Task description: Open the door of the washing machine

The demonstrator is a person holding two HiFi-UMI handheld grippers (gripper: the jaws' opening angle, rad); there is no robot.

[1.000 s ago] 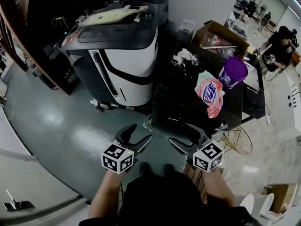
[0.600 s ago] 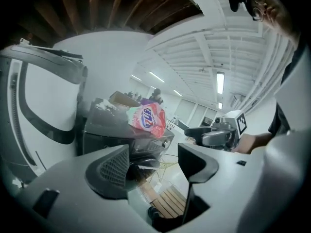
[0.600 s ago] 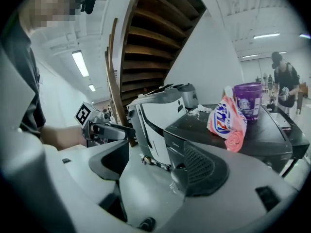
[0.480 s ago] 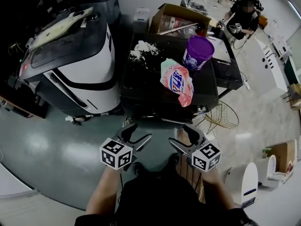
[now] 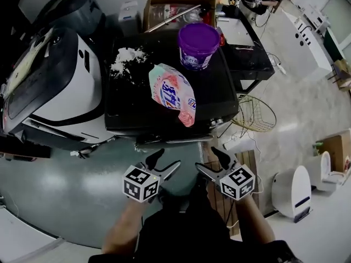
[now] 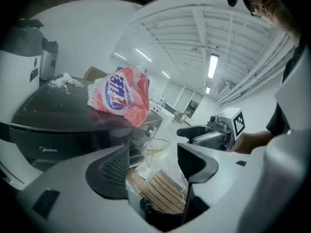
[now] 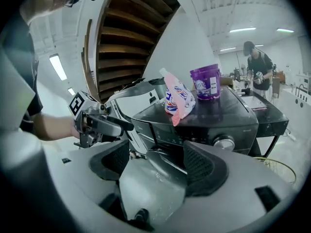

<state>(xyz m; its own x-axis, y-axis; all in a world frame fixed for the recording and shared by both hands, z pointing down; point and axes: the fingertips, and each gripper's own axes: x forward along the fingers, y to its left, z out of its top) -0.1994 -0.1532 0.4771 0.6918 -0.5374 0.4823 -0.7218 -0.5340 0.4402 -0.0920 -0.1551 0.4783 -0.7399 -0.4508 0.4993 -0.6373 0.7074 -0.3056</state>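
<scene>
Left gripper [image 5: 167,159], right gripper [image 5: 207,159] gape; purple tub [image 5: 198,40] lidded.

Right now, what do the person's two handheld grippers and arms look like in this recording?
The left gripper and right gripper match: pale grey plastic bodies ending in two dark tapered jaws with grid-textured inner pads. Each carries a white cube printed with black square markers. The person wears a black top, and the forearms are uncovered.
</scene>
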